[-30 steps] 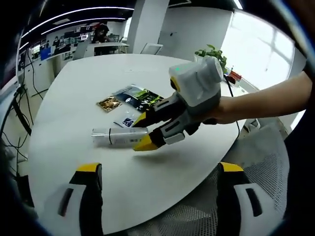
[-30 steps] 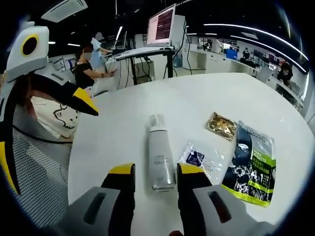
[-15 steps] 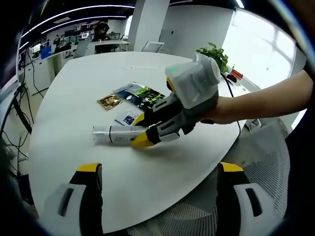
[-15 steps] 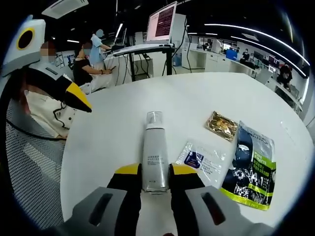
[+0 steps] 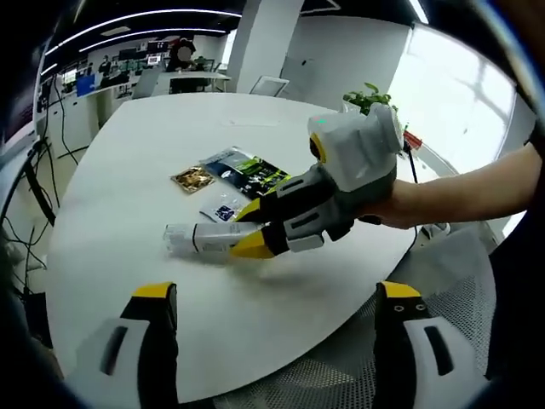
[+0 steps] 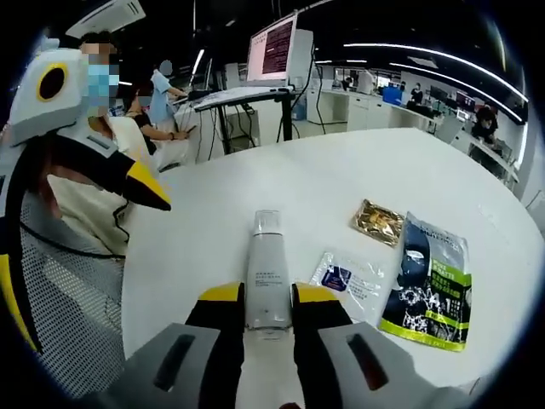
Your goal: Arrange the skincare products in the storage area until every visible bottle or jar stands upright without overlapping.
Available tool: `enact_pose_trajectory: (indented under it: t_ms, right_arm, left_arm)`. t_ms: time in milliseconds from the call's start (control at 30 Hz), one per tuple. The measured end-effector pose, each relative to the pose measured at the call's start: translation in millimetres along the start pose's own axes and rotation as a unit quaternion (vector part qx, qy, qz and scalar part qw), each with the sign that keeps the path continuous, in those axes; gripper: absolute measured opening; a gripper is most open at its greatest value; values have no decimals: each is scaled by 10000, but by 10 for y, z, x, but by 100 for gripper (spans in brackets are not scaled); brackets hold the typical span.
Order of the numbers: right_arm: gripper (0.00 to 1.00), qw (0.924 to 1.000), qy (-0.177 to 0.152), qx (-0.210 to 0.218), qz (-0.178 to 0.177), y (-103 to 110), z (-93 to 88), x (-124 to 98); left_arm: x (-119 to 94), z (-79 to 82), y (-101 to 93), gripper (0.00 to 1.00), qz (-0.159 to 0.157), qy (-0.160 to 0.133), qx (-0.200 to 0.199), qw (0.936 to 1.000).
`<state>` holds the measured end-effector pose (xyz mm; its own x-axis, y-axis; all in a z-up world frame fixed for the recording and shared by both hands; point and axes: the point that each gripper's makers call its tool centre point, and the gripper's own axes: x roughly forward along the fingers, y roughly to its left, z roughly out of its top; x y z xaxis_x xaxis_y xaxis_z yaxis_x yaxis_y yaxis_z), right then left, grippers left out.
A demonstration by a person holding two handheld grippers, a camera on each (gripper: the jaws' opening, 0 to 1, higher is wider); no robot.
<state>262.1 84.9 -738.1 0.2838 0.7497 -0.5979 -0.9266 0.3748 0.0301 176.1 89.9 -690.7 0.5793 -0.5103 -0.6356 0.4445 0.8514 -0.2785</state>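
The jaws of the right gripper (image 6: 258, 305) pinch the bottom end of a white bottle (image 6: 266, 268) that lies on its side on the white table (image 6: 358, 183), while the left gripper (image 5: 272, 294) hangs over the near edge of the table with its jaws spread wide and nothing between them. Just beside the bottle lies a small clear sachet (image 6: 352, 281), then a dark green pouch (image 6: 427, 283), and a little farther off a gold packet (image 6: 379, 221).
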Motion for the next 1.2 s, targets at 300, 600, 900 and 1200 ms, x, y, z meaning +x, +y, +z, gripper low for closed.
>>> enact_pose_trajectory:
  t_ms: [300,600,900,1200]
  right_arm:
    - [21,9997,199,-79,-95,79,-164,-187]
    - [21,9877,1433,-607,118,246,-629,-313]
    - [20,9815,1778,-701,88,276,-697,-378]
    - [20,9825,1202,-1398,-259,314,-504,-564]
  left_arm:
    - [-41,103,-17,87,-26,-274,-384,9989]
    - [-27,73,-78,86,-34,-110,-13,9999]
    - [-33,70,-111,86,-69,-106,-20,9999]
    - [-26,51,-51,82,22,-69,-134,9999]
